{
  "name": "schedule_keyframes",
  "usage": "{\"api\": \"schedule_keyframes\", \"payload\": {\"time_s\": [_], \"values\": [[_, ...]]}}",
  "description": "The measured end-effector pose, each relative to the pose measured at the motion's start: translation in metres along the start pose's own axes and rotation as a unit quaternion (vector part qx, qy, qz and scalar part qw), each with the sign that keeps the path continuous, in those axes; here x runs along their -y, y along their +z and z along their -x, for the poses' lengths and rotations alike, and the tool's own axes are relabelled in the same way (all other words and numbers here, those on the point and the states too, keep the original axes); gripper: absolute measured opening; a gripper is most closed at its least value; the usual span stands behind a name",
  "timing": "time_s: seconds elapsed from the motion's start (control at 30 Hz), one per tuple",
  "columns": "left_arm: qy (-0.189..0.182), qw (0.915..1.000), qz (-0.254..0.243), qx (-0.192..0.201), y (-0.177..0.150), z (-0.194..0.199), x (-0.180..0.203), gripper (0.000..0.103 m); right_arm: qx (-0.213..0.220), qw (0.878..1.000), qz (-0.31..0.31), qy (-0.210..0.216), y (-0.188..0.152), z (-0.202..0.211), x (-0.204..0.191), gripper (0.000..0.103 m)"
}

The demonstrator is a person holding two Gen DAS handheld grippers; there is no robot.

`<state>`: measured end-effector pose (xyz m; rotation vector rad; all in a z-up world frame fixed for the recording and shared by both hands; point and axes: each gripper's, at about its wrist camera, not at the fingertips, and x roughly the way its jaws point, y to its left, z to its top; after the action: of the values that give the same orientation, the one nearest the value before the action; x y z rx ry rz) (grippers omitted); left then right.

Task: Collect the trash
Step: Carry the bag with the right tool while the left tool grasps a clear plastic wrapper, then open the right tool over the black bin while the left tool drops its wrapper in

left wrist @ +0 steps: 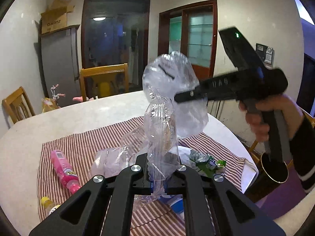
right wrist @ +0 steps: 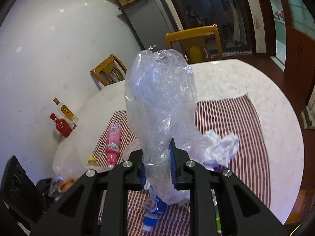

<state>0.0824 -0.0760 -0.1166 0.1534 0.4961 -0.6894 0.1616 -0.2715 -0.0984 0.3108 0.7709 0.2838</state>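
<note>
My left gripper (left wrist: 157,169) is shut on a crumpled clear wrapper (left wrist: 160,129) with something brownish inside, lifted above the striped cloth (left wrist: 82,143). Beyond it a hand holds my right gripper (left wrist: 178,98), shut on a thin clear plastic bag (left wrist: 171,72). Wrapper and bag overlap here, so I cannot tell whether they touch. In the right wrist view the right gripper (right wrist: 157,163) pinches the bag (right wrist: 161,98) between blue pads (right wrist: 173,169), and the bag billows upward. The left gripper's black housing (right wrist: 17,186) shows at the lower left.
On the cloth lie a pink bottle (left wrist: 63,169), a yellow-capped bottle (left wrist: 47,202), a green wrapper (left wrist: 206,163), crumpled white tissue (right wrist: 222,147) and a blue-and-white bottle (right wrist: 153,210). Two glass bottles (right wrist: 65,118) stand by the wall. Wooden chairs (left wrist: 104,78) ring the round table (left wrist: 59,118).
</note>
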Motion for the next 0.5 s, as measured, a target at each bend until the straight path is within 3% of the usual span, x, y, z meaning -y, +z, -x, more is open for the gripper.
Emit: {"api": "schedule_keyframes", "payload": {"time_s": [0.13, 0.27, 0.37, 0.5], "values": [[-0.015, 0.9996, -0.024, 0.007, 0.013, 0.001, 0.021, 0.005, 0.035, 0.998, -0.046, 0.001, -0.014, 0.027, 0.026, 0.017], [-0.064, 0.9967, -0.045, 0.021, 0.031, -0.012, 0.053, 0.005, 0.094, 0.989, -0.107, -0.049, -0.037, 0.091, 0.076, 0.017], [-0.116, 0.9905, -0.067, 0.032, 0.043, -0.029, 0.089, 0.005, 0.126, 0.968, -0.166, -0.139, -0.076, 0.157, 0.130, 0.017], [-0.200, 0.9751, -0.090, 0.035, 0.052, -0.053, 0.146, 0.005, 0.142, 0.918, -0.245, -0.278, -0.144, 0.234, 0.192, 0.017]]}}
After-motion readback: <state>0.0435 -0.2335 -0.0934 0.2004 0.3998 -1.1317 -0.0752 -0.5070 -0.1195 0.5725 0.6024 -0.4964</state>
